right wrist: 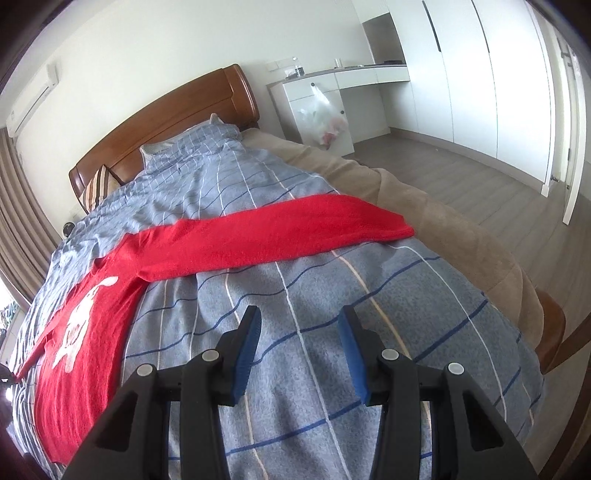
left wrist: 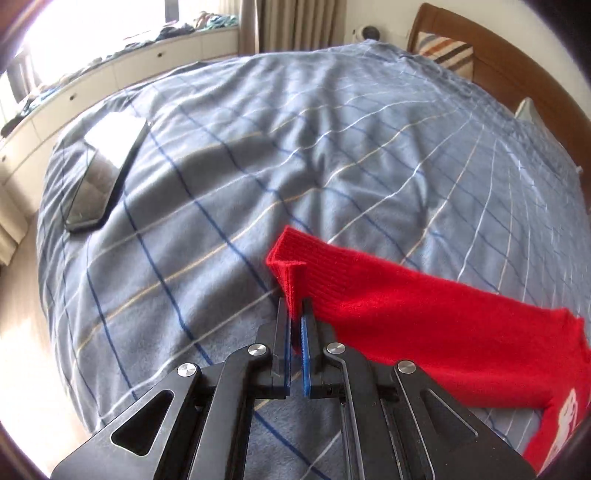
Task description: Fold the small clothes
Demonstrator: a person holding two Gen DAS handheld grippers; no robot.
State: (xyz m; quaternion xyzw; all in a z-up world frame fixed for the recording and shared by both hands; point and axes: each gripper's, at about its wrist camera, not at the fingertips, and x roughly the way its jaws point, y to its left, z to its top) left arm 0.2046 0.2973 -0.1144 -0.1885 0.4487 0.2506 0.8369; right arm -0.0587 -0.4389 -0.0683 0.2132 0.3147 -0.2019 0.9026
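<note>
Blue checked bedspread (right wrist: 314,295) lies under our red sweater (right wrist: 92,332) (white print); left gripper (left wrist: 295,314) pinches its sleeve cuff (left wrist: 291,273) at twelve o'clock, right gripper (right wrist: 299,325) gapes empty.

Bright window (left wrist: 92,33) glare, soft shadows, fisheye-warped dark edges.

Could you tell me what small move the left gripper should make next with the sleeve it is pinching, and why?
Probably carry the cuff across toward the sweater's body. The left gripper is shut on the cuff of the red sweater, which lies spread on the blue checked blanket with its other sleeve stretched out flat; the right gripper is open and holds nothing.
</note>
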